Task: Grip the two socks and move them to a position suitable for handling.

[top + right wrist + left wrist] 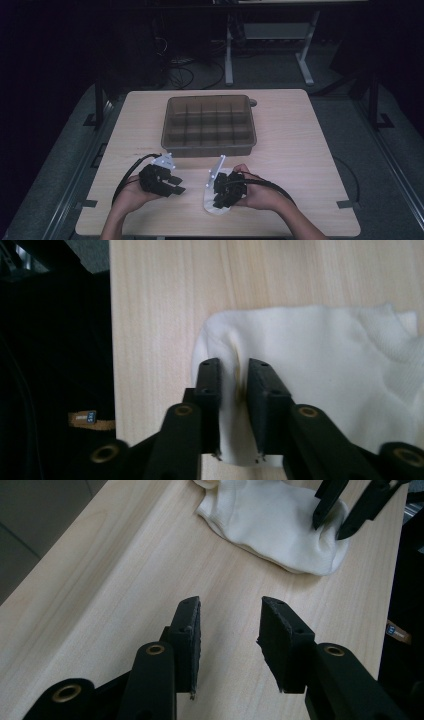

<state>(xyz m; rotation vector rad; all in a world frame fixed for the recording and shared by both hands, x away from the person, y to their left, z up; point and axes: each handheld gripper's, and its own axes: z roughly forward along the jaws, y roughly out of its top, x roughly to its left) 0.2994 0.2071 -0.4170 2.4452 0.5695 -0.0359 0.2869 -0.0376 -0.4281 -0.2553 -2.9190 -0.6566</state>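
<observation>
Nearest us, right at the near edge of the tabletop [300, 165], the right tongs [233, 362] are down on the sock [310, 370], and we see a narrow ridge of white fabric puckered up between the two black pads, so we read that as a pinch on the rounded end of the sock. Over on the other side the left tongs [230, 600] hang above bare wood with the jaws standing apart and nothing between them, aimed across at the sock. So we judge this to be the pick-up stage: one end of the sock is taken and the other tongs have not come in yet. For the next move we would want the left tongs to travel across to the ribbed cuff end and close on it there, so the sock can be lifted or folded without slumping. It lies flat near the middle of the near edge, well apart from the tray [209, 150] that sits toward the far edge. We note the sock is soft cream knit, smooth over the foot and ribbed and bunched at the cuff, limp enough to wrinkle under a light nip. The tabletop is pale wood grain, smooth and matt. The tray is a brownish, see-through plastic box, rectangular with rounded corners, split by thin dividers into a grid of small compartments, all looking bare from up here.
</observation>
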